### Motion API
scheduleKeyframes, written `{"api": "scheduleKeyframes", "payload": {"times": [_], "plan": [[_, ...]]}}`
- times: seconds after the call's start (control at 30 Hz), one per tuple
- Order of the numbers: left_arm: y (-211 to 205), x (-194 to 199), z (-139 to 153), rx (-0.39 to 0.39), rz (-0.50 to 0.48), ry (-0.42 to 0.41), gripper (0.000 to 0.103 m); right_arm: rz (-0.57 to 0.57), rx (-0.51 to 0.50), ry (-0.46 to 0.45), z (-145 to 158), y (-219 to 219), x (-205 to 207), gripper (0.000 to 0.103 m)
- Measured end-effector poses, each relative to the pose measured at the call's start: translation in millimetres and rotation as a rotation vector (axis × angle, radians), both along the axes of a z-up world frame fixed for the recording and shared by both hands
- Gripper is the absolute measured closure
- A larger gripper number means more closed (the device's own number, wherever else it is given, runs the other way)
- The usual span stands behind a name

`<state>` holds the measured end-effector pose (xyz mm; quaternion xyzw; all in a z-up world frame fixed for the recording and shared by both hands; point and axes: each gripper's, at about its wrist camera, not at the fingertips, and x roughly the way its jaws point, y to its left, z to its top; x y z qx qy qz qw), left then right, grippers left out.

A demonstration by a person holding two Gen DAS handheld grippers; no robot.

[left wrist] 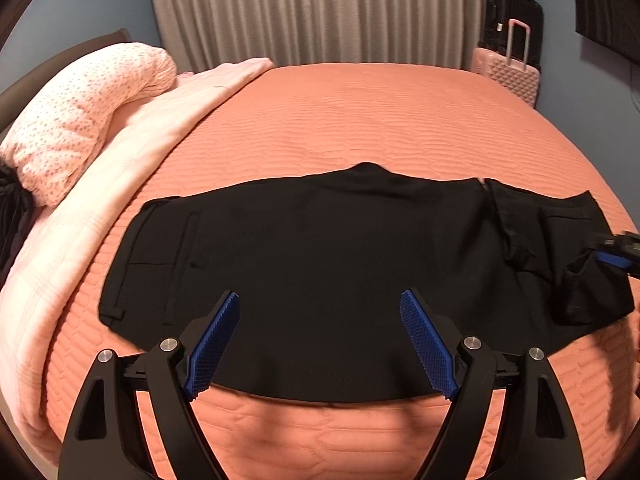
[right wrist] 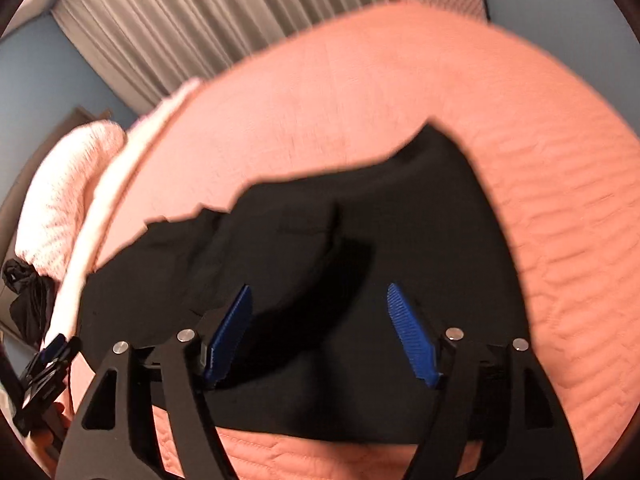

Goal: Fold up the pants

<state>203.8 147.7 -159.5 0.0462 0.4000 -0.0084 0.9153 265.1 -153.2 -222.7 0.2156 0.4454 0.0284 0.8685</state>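
The left gripper (left wrist: 320, 300) tilted downward, its black arms and blue ribbed fingers (left wrist: 216, 344) spread wide with nothing between them. The right gripper (right wrist: 319, 292) also angled downward, its blue fingers (right wrist: 412, 336) parted and gripping nothing.

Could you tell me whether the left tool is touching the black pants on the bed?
Cannot tell. In the left wrist view the left tool stands open over the black pants, but neither view shows plainly whether its fingertips rest on the cloth.

Light: warm, even indoor glow on my feeds.
Blur: my right wrist view smears.
Edges: fisheye bends, corners dark.
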Motion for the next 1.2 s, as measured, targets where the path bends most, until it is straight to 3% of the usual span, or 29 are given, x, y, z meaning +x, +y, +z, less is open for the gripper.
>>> {"api": "scheduleKeyframes", "payload": {"times": [0.1, 0.13, 0.2, 0.27, 0.3, 0.33, 0.4, 0.43, 0.5, 0.57, 0.63, 0.67, 0.73, 0.8, 0.87, 0.9, 0.97, 1.0, 1.03, 1.1, 1.13, 1.2], "plan": [[-8, -4, 2, -0.010, -0.012, -0.001, 0.023, 0.056, 0.031, 0.010, -3, 9, 21, 0.088], [-9, -6, 4, -0.010, -0.010, -0.004, 0.023, 0.080, 0.038, -0.017, 4, 15, 31, 0.098], [-10, -9, 5, -0.016, -0.016, -0.004, 0.023, 0.077, 0.044, -0.087, 20, 21, 44, 0.100], [-8, -10, 6, -0.009, -0.009, -0.005, 0.023, 0.089, -0.027, -0.146, 36, 37, 62, 0.100], [-7, -11, 6, -0.005, -0.005, -0.005, 0.023, 0.124, -0.086, -0.134, 33, 49, 72, 0.099], [-5, -11, 6, -0.004, 0.001, -0.005, 0.023, 0.174, -0.109, -0.055, 14, 62, 86, 0.099], [0, -11, 5, -0.009, 0.011, -0.005, 0.023, 0.167, -0.078, 0.023, 0, 63, 81, 0.097], [3, -11, 4, -0.011, 0.020, 0.000, 0.023, 0.161, -0.106, 0.028, 2, 63, 67, 0.092], [7, -12, 3, -0.011, 0.018, 0.003, 0.023, 0.165, -0.276, -0.041, 12, 75, 24, 0.021], [10, -14, 1, 0.001, 0.020, 0.001, 0.023, 0.219, -0.467, -0.117, 15, 97, 1, 0.016], [13, -15, -1, 0.003, 0.030, 0.008, 0.023, 0.378, -0.736, -0.208, 10, 130, -20, 0.013], [15, -15, -1, -0.005, 0.029, 0.012, 0.023, 0.434, -0.816, -0.229, 6, 142, -25, 0.012], [19, -17, -1, -0.008, 0.039, 0.009, 0.023, 0.526, -0.899, -0.258, 0, 154, -34, 0.011], [22, -18, -1, -0.018, 0.039, 0.012, 0.023, 0.558, -0.919, -0.265, -5, 161, -24, 0.011], [24, -18, -2, -0.025, 0.053, 0.011, 0.023, 0.561, -0.863, -0.230, -9, 157, -2, 0.012], [24, -18, -3, -0.029, 0.054, 0.015, 0.023, 0.542, -0.762, -0.189, -8, 149, 18, 0.016], [25, -17, -3, -0.028, 0.066, 0.018, 0.023, 0.528, -0.610, -0.092, -9, 143, 51, 0.037], [26, -17, -2, -0.029, 0.066, 0.018, 0.023, 0.517, -0.559, -0.062, -10, 139, 60, 0.039], [27, -17, -1, -0.029, 0.069, 0.018, 0.023, 0.524, -0.525, -0.034, -9, 134, 65, 0.041], [31, -16, 0, -0.028, 0.071, 0.015, 0.023, 0.556, -0.495, 0.000, -2, 127, 63, 0.063], [32, -16, 0, -0.024, 0.075, 0.014, 0.023, 0.584, -0.432, 0.013, 6, 118, 58, 0.070], [35, -17, 0, -0.021, 0.080, 0.010, 0.023, 0.635, -0.329, 0.019, 22, 98, 46, 0.075]]}}
